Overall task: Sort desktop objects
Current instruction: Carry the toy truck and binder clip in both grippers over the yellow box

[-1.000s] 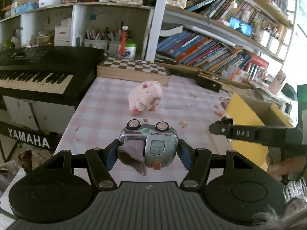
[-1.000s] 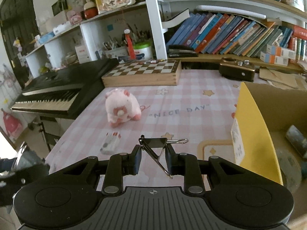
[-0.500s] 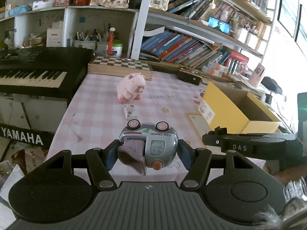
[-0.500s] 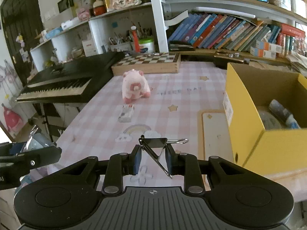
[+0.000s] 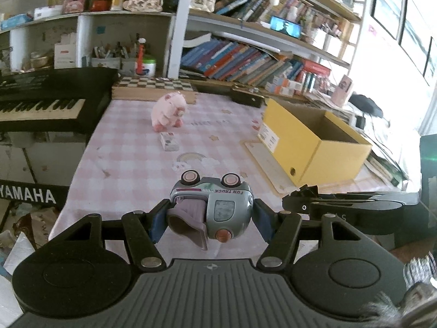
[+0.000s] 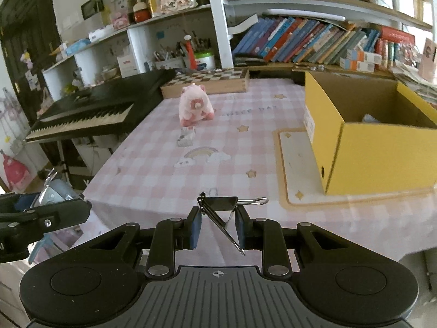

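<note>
My left gripper is shut on a grey toy truck, held upside down above the table's near edge. My right gripper is shut on a black binder clip, also above the near edge. A pink plush pig stands far on the pink checked tablecloth, with a small white eraser lying just in front of it. An open yellow box sits at the right; some items show inside it. The other gripper shows at each view's side.
A black Yamaha keyboard stands left of the table. A wooden chessboard box lies at the back. A white mat lies under the yellow box. Bookshelves fill the background.
Both grippers have pulled back and up from the table, keeping the truck and clip. The pig, eraser and box now look farther away.
</note>
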The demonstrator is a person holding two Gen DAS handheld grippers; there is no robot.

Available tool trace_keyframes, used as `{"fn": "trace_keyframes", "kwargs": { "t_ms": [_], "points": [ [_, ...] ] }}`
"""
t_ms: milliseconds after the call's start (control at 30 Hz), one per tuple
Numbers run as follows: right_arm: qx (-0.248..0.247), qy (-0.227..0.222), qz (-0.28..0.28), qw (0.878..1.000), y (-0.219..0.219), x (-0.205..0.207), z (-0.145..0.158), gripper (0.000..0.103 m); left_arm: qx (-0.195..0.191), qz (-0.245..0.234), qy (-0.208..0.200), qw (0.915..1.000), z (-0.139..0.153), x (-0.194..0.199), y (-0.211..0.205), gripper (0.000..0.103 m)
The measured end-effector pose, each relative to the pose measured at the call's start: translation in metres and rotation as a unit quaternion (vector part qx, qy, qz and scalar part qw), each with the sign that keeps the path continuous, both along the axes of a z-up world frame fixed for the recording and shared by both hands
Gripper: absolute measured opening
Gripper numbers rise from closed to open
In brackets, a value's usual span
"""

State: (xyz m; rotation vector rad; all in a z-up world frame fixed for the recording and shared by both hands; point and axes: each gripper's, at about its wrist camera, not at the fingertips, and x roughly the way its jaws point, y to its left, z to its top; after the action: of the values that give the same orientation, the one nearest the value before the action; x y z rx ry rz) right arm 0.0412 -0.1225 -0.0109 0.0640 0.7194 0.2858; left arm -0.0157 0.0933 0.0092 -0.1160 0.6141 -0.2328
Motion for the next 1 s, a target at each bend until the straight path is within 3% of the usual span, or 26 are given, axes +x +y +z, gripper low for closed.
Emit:
{"fn": "trace_keyframes", "kwargs": {
  "t_ms": [267, 567, 1000],
  "points": [
    [0.007, 0.006, -0.042, 0.999, -0.022, -0.030, -0.005, 0.026, 0.007, -0.057, 0.002, 0.9984, -0.002, -0.005, -0.026, 0.061],
    [0.012, 0.016, -0.107, 0.994, -0.055, -0.051, -0.008, 0.026, 0.012, -0.134, 0.010, 0.9909, -0.007, -0.001, -0.062, 0.061],
    [0.013, 0.024, -0.140, 0.990, -0.082, -0.052, -0.011, 0.026, 0.012, -0.168, 0.016, 0.9855, -0.008, 0.017, -0.095, 0.061]
  ]
}}
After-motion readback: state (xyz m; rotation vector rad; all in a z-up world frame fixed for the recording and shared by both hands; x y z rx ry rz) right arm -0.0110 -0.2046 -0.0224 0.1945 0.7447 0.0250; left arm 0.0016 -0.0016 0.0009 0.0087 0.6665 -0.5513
